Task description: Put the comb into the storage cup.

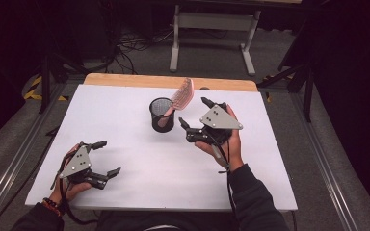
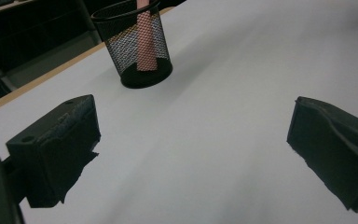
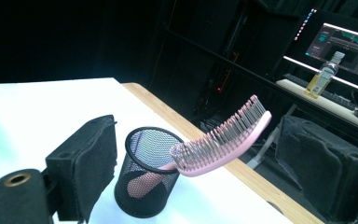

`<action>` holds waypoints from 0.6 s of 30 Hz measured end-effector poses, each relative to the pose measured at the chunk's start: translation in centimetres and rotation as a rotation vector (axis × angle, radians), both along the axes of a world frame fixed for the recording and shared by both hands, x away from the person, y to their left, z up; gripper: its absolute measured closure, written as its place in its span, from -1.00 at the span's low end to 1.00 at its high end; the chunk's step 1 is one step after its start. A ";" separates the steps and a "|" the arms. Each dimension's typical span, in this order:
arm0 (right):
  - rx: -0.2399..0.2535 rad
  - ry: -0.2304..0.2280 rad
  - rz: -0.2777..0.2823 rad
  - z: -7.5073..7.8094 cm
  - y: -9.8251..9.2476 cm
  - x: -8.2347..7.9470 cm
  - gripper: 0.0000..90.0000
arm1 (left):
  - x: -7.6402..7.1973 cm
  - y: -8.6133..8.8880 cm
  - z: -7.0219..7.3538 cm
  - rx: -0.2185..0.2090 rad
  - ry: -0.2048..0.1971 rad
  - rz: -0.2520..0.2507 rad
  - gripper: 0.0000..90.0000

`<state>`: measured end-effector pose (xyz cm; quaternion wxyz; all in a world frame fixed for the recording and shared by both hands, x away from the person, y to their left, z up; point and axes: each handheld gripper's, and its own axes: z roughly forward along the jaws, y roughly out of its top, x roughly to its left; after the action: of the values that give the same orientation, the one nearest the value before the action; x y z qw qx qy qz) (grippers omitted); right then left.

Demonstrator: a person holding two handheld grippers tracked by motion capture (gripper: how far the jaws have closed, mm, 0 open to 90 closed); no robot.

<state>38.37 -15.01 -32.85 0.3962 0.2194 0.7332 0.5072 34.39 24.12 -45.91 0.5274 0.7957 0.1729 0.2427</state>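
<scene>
Now both hands low, right claw [image 1: 193, 111] beside cup [image 1: 162, 114].

black wire-mesh metal cup [image 3: 144, 179], glossy pink plastic brush [image 3: 223, 144], matt white tbl top [image 1: 139, 163] w/ wood edge

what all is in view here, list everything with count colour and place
mesh cup: 1, black, upright, far middle of the table
hairbrush: 1, pink, handle down in the cup, head leaning out over its rim
table: 1, white top with a wooden far edge
bottle: 1, yellowish contents, on a shelf beyond the table
monitor: 1, lit, behind the bottle
left hand-held gripper: 1, black, near left of the table, jaws open
right hand-held gripper: 1, black, right of the cup, jaws open
</scene>
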 end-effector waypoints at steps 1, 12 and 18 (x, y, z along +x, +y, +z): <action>-0.005 0.003 0.001 -0.3 -0.2 -0.2 -0.71 | -0.1 0.0 0.1 0.002 -0.011 0.000 -0.93; -0.014 0.014 -0.005 -1.8 -1.4 -1.5 -0.74 | 0.1 -0.2 0.0 -0.009 0.006 -0.003 -0.93; -0.023 0.026 -0.019 -3.1 -2.5 -2.1 -0.74 | -0.1 -0.1 0.1 0.005 0.002 -0.005 -0.93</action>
<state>36.30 -17.51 -35.92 0.3941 0.2285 0.7420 0.4919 34.34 23.99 -45.86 0.5260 0.7975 0.1707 0.2411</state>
